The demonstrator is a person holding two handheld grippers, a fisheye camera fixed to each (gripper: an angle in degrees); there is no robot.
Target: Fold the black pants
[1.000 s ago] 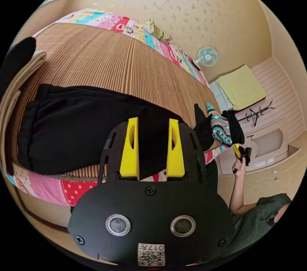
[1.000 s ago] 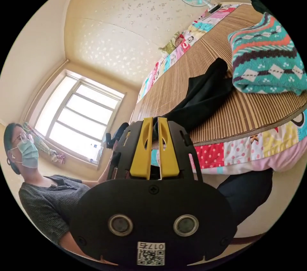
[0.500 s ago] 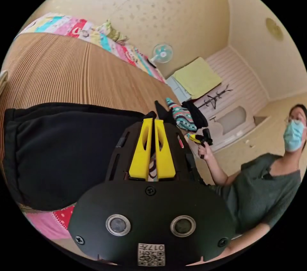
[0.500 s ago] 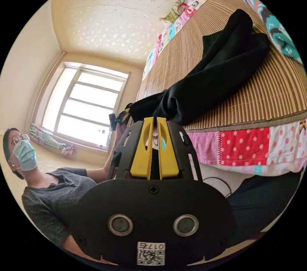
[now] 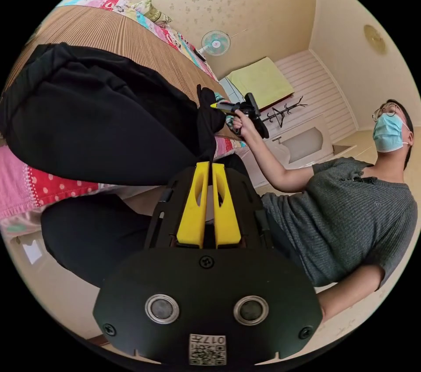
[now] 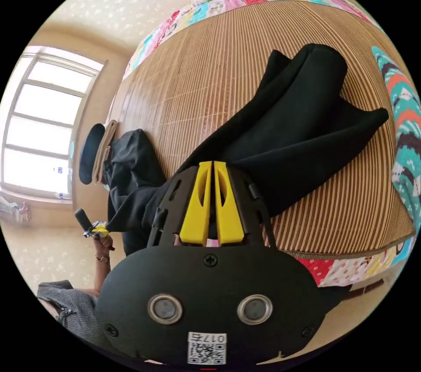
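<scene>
The black pants [image 5: 96, 117] hang in a bunch off the near edge of the bed, stretched between my two grippers. My left gripper [image 5: 208, 164] is shut on a pinch of the fabric at its tips. The right gripper [image 5: 218, 106], held in the person's hand, grips the pants further along. In the right gripper view my right gripper [image 6: 212, 163] is shut on the pants' edge. The pants [image 6: 298, 126] trail away across the bamboo mat [image 6: 210, 60]. The left gripper [image 6: 100, 229] holds the other raised end at the lower left.
A teal patterned knit garment [image 6: 405, 126] lies on the mat close beside the pants. A dark and beige folded pile [image 6: 98, 150] sits at the far end of the mat. The person [image 5: 351, 209] stands at the bed's side. A fan [image 5: 215, 42] and coat rack [image 5: 283, 111] stand beyond.
My left gripper was open a second ago and has shut on the pants. Both grippers have drawn the near edge up and off the bedside, bunching the fabric.
</scene>
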